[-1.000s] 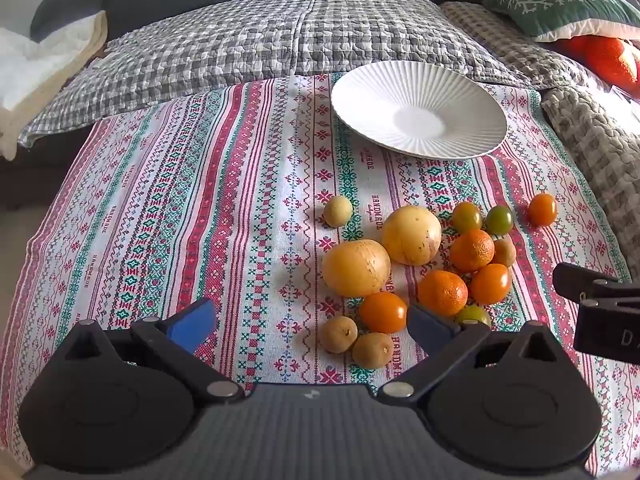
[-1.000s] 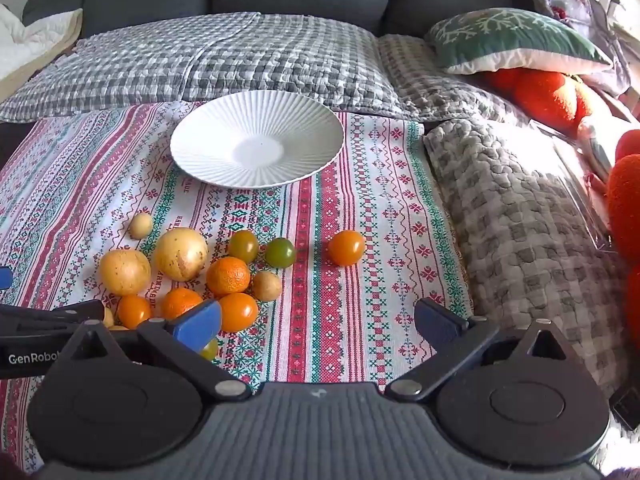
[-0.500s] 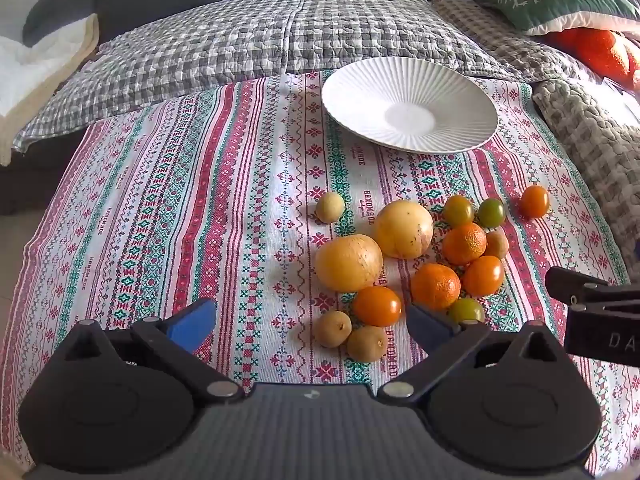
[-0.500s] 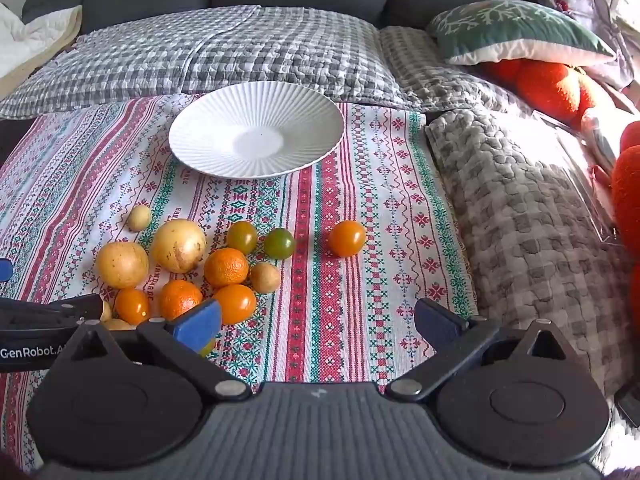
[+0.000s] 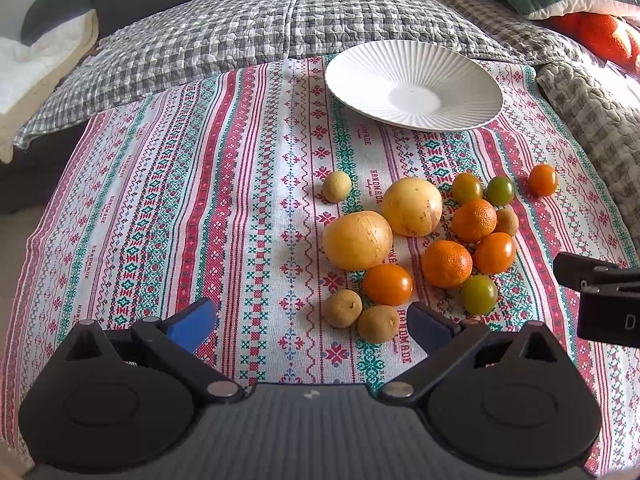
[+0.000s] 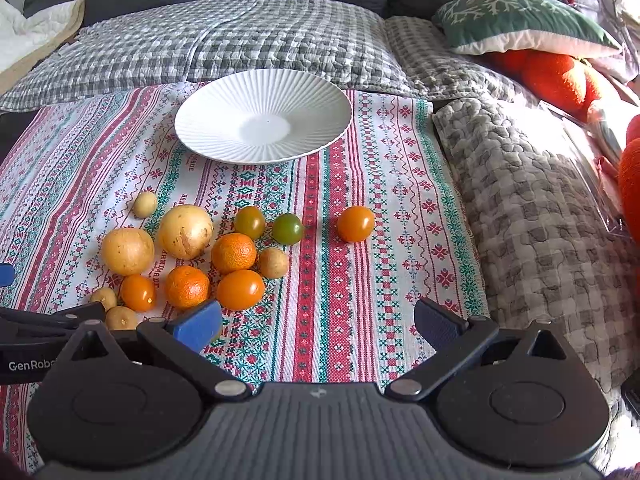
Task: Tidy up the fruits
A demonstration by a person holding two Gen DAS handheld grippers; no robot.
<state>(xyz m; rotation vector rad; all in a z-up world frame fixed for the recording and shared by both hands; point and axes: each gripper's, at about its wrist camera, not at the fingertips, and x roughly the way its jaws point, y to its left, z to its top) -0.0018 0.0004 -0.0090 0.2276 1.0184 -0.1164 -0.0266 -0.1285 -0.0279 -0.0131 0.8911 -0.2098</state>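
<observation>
Nearest the cameras, the left gripper [image 5: 310,326] hangs with its jaws spread wide and nothing between them, two small brown fruits [image 5: 343,308] just ahead at its 1 o'clock; the right gripper [image 6: 318,322] is likewise spread and empty, over bare striped cloth [image 6: 340,280], with the fruit cluster off at its 10 o'clock. In that cluster the round fruits lie touching or nearly so: an orange tomato [image 5: 387,284] rests against a large yellow fruit [image 5: 357,240], a mandarin [image 5: 447,263] sits beside it, and a second large yellow fruit [image 5: 412,207] lies behind. One orange tomato [image 6: 355,223] lies apart at the right gripper's 12 o'clock, and looks the easiest to take cleanly. The likely trouble is crowding: a gripper coming down on one fruit in the pack could nudge its neighbours and send them rolling on the soft, uneven cloth, perhaps toward the grey quilt [image 6: 540,200] at 2 o'clock. The tomatoes may also split if squeezed hard, and the large yellow fruits may be too wide for a sure hold. Farthest, at 12 o'clock, the white ribbed plate [image 6: 208,120] lies on the cloth with nothing in it; its shallow rim might let round fruit roll off.
</observation>
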